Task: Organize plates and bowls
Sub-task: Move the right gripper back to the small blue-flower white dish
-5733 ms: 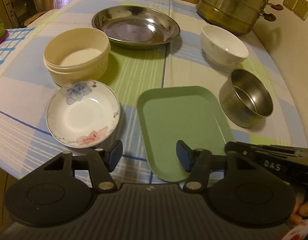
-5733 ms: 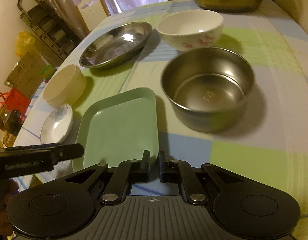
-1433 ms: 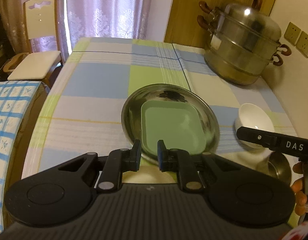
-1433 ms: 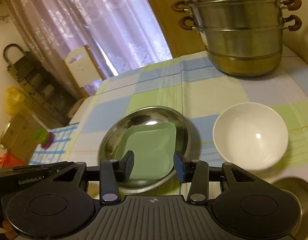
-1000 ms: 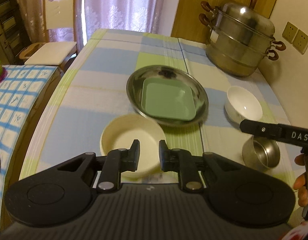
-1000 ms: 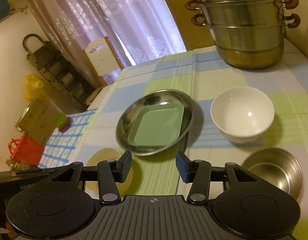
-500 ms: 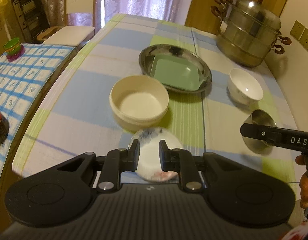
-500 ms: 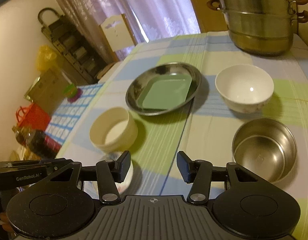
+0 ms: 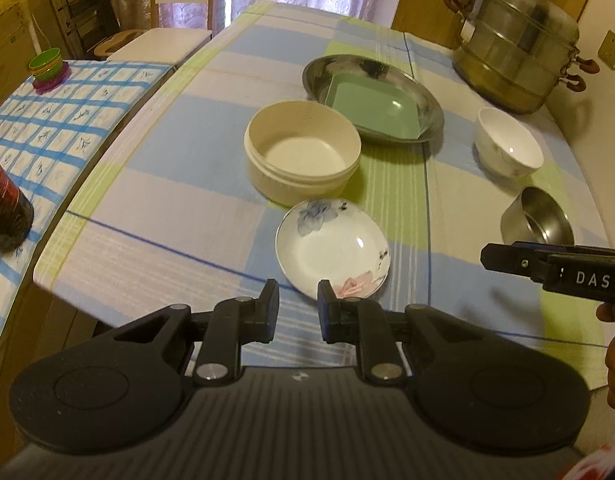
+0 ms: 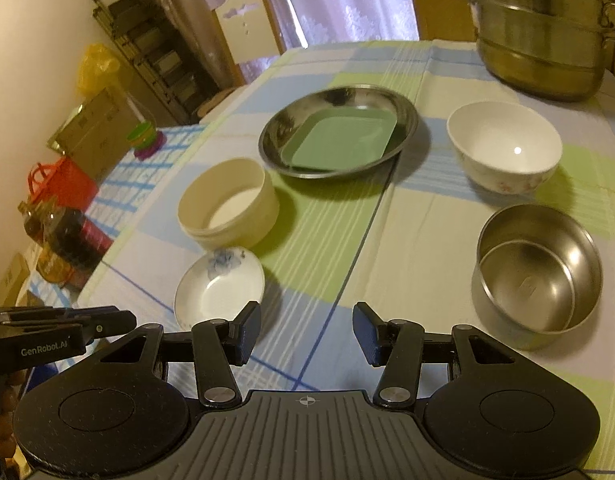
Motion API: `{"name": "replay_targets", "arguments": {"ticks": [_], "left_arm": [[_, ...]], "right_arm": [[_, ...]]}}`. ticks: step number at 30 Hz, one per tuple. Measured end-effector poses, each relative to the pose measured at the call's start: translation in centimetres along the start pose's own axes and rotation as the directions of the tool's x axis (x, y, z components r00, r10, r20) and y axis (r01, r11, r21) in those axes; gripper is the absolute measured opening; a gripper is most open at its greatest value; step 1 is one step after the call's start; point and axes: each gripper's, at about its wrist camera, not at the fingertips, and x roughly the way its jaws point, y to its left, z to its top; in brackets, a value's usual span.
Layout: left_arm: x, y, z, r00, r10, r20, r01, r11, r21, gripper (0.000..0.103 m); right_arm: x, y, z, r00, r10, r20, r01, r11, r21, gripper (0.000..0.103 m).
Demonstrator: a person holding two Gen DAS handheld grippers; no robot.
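Note:
A green rectangular plate (image 9: 373, 106) lies inside a steel oval dish (image 9: 431, 104) at the far middle of the table. A cream round bowl (image 9: 302, 156) stands nearer, and a small floral saucer (image 9: 331, 246) lies just ahead of my left gripper (image 9: 298, 312), whose jaws stand a narrow gap apart and hold nothing. A white bowl (image 10: 503, 146) and a steel bowl (image 10: 537, 272) sit to the right. My right gripper (image 10: 306, 334) is open and empty, held above the near table between the saucer (image 10: 219, 286) and the steel bowl.
A large steel steamer pot (image 9: 515, 40) stands at the far right corner. A dark bottle (image 9: 3, 208) and stacked plastic cups (image 9: 47, 70) sit on a blue checked side table at the left. A chair (image 10: 249, 32) stands beyond the table.
Both grippers have pulled back toward the near edge of the table, away from the green plate now lying in the steel dish. The left jaws have parted slightly.

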Motion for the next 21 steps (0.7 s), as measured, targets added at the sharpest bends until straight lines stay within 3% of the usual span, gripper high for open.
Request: {"name": "replay_targets", "arguments": {"ticks": [21], "left_arm": [[2.3,1.1,-0.9,0.998,0.015,-0.058,-0.016,1.0,-0.014,0.019]], "right_arm": [[3.1,1.3,-1.1,0.996,0.015,-0.092,-0.018,0.999,-0.031,0.051]]}}
